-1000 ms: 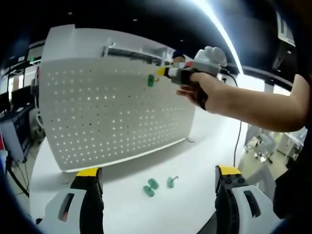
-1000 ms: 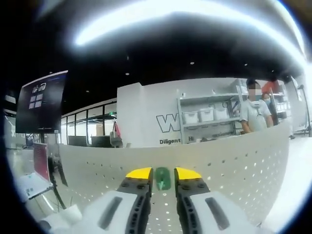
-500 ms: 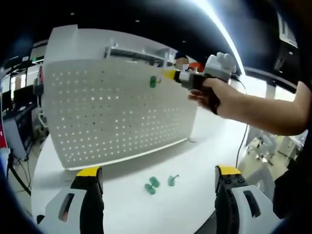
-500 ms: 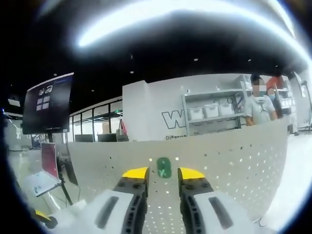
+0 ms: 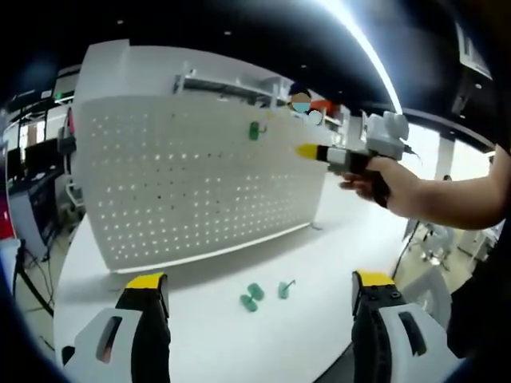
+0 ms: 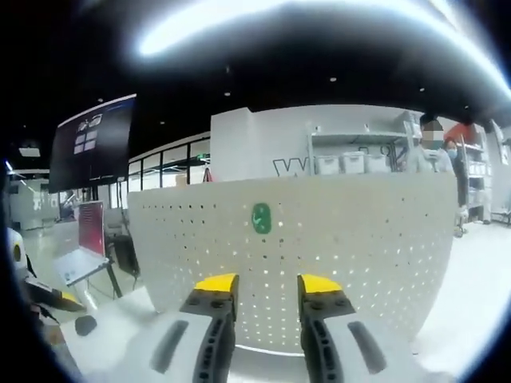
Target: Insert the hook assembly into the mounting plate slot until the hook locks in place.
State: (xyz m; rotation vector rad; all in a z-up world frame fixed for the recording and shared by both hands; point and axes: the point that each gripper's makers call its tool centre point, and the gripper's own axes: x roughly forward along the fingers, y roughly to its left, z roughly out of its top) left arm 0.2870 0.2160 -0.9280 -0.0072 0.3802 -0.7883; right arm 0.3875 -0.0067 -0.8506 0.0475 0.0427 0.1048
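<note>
Nearest, in the left gripper view, the left gripper [image 5: 259, 287] shows its yellow-tipped jaws at 7 and 5 o'clock, spread wide with nothing between them. Just beyond, on the white worktop [image 5: 319, 271], lie two loose green hooks [image 5: 253, 296] touching each other, and a third green hook [image 5: 284, 289] just beside them toward 3 o'clock. Farther on, at 2 o'clock, a person's hand [image 5: 387, 183] holds the right gripper [image 5: 307, 150], its yellow tip pointing toward the board and apart from it. Behind stands the white perforated mounting plate [image 5: 192, 183], upright on the worktop, with one green hook assembly [image 5: 254, 131] seated in its holes near the top edge, at 12 o'clock. In the right gripper view, the right gripper [image 6: 262, 284] rises from 6 o'clock with its jaws a narrow gap apart and empty; the hook assembly [image 6: 261, 218] sits on the mounting plate [image 6: 359, 239] beyond the tips, clear of them. Farthest off, shelving [image 6: 351, 159] and a dark monitor [image 6: 92, 144] at 10 o'clock.
</note>
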